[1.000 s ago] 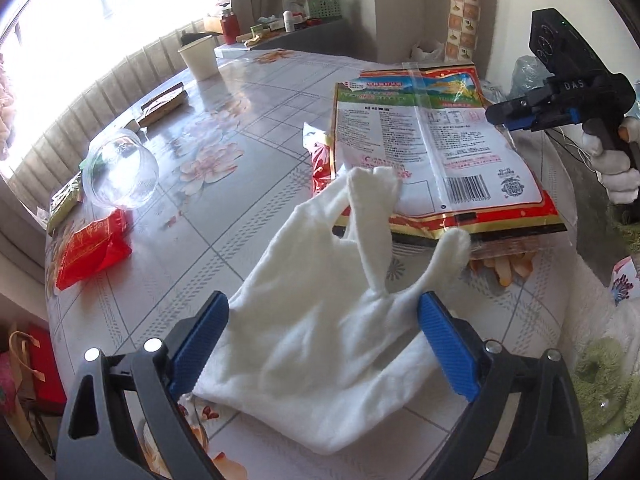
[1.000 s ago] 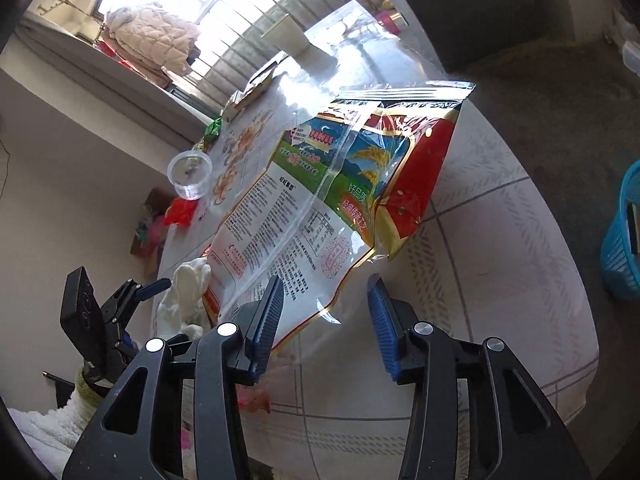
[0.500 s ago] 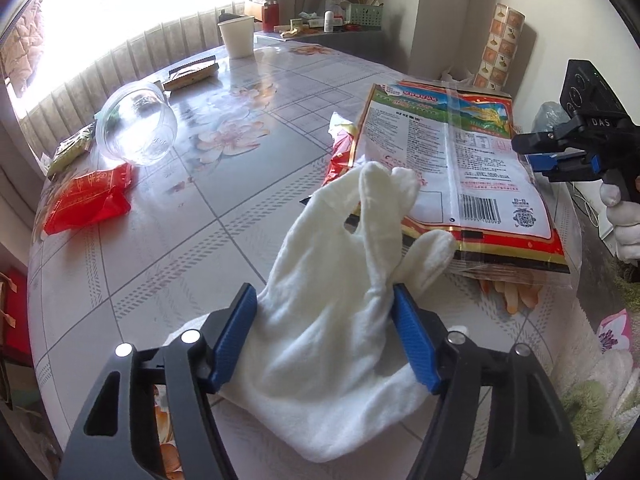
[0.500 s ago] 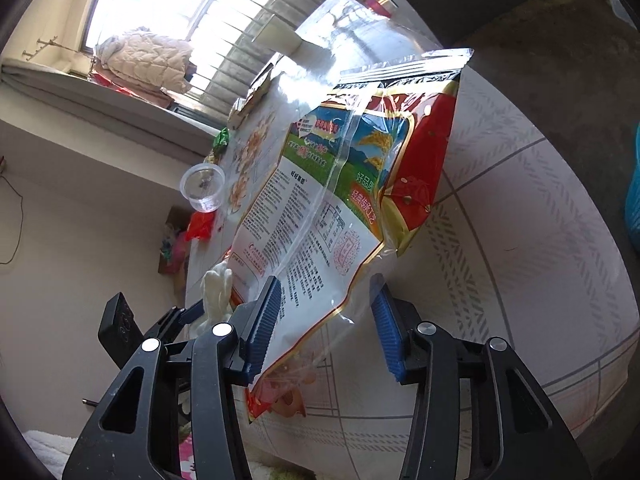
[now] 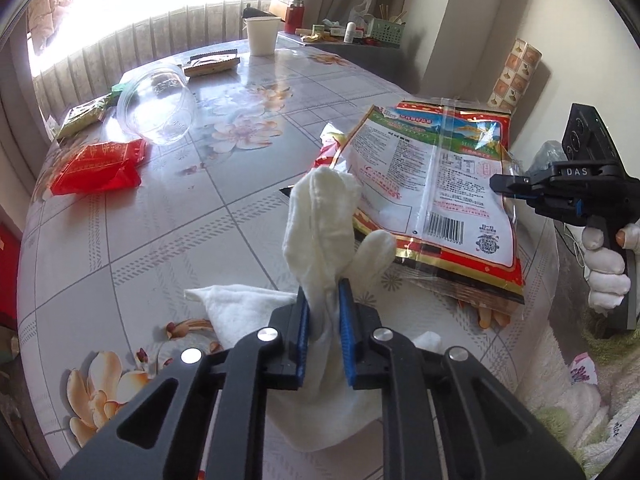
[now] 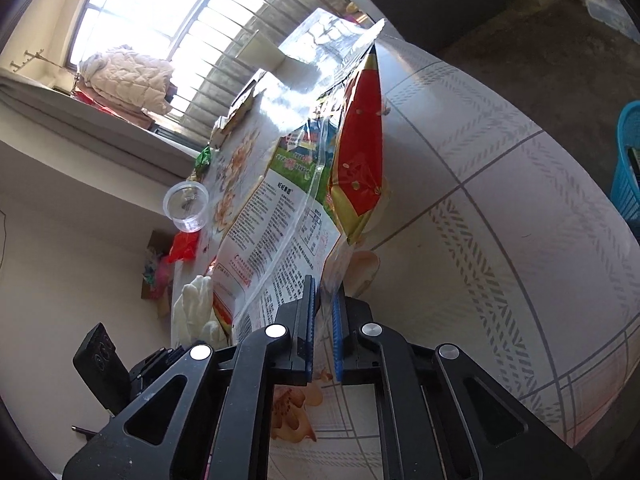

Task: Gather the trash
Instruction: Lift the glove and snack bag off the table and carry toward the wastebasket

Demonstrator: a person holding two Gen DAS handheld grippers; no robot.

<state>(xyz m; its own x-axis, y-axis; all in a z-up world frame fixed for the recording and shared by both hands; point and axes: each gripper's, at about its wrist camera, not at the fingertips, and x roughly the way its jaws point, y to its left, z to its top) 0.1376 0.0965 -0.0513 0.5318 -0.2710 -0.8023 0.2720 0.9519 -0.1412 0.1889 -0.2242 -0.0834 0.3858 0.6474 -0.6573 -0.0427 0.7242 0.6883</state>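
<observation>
My left gripper (image 5: 323,300) is shut on a white cloth glove (image 5: 324,216), bunched upright between the blue pads at the near edge of the round table. A large printed snack bag (image 5: 436,184) lies to its right. My right gripper (image 6: 322,300) is shut on that bag's clear edge (image 6: 288,240) and lifts it off the table. The right gripper also shows at the right of the left wrist view (image 5: 500,186). The glove shows at lower left in the right wrist view (image 6: 196,304).
On the floral table (image 5: 160,240) lie a red wrapper (image 5: 96,164), a clear plastic cup on its side (image 5: 158,106), green and brown wrappers (image 5: 82,114) and a white paper cup (image 5: 262,36). A blue basket (image 6: 628,168) stands on the floor.
Both grippers have closed: the left onto the white glove, which now stands bunched up, and the right onto the snack bag's edge, which has lifted.
</observation>
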